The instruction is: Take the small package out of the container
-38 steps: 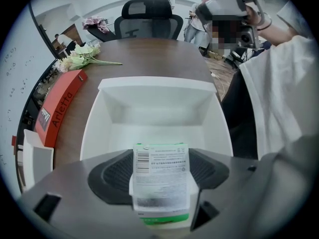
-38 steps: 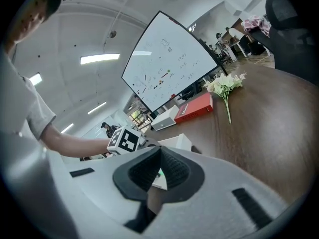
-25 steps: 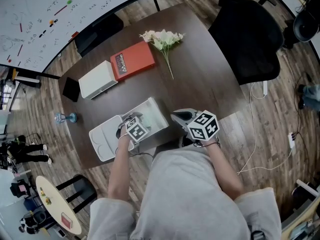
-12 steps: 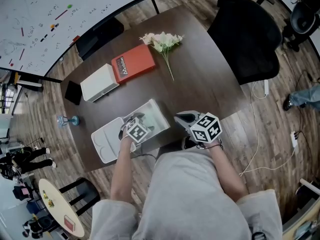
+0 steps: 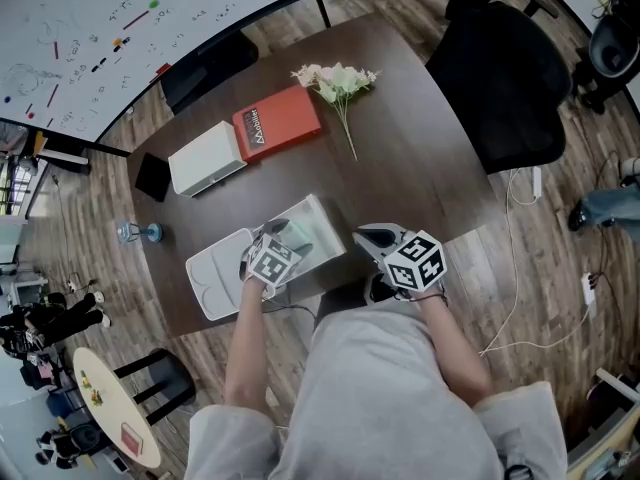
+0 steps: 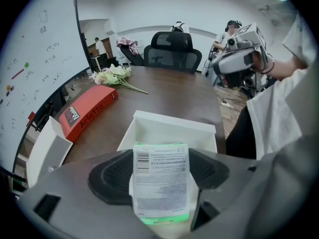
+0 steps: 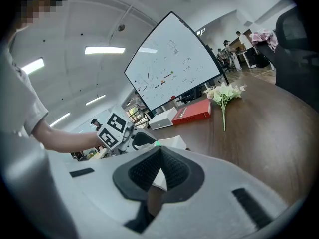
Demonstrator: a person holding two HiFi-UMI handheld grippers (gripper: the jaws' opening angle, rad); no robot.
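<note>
My left gripper [image 6: 160, 169] is shut on the small package [image 6: 159, 188], a flat packet with a white printed label and green edges, which stands upright between the pads. Just beyond it sits the white open container [image 6: 169, 133], whose visible inside is bare. In the head view the left gripper [image 5: 273, 253] hovers over the container's [image 5: 318, 220] near left corner. My right gripper [image 5: 376, 239] is shut on nothing, to the right of the container at the table's near edge. In the right gripper view its pads [image 7: 172, 171] meet, with the container [image 7: 172, 142] behind.
The container's white lid [image 5: 213, 273] lies to its left. A red box [image 5: 277, 123], a white box [image 5: 207, 158] and a spray of pale flowers [image 5: 338, 80] lie at the far side of the dark table [image 5: 420, 168]. A black office chair [image 5: 505, 78] stands at the right.
Both grippers keep nearly the same places, the left still gripping the package. Only the head view has shifted slightly.
</note>
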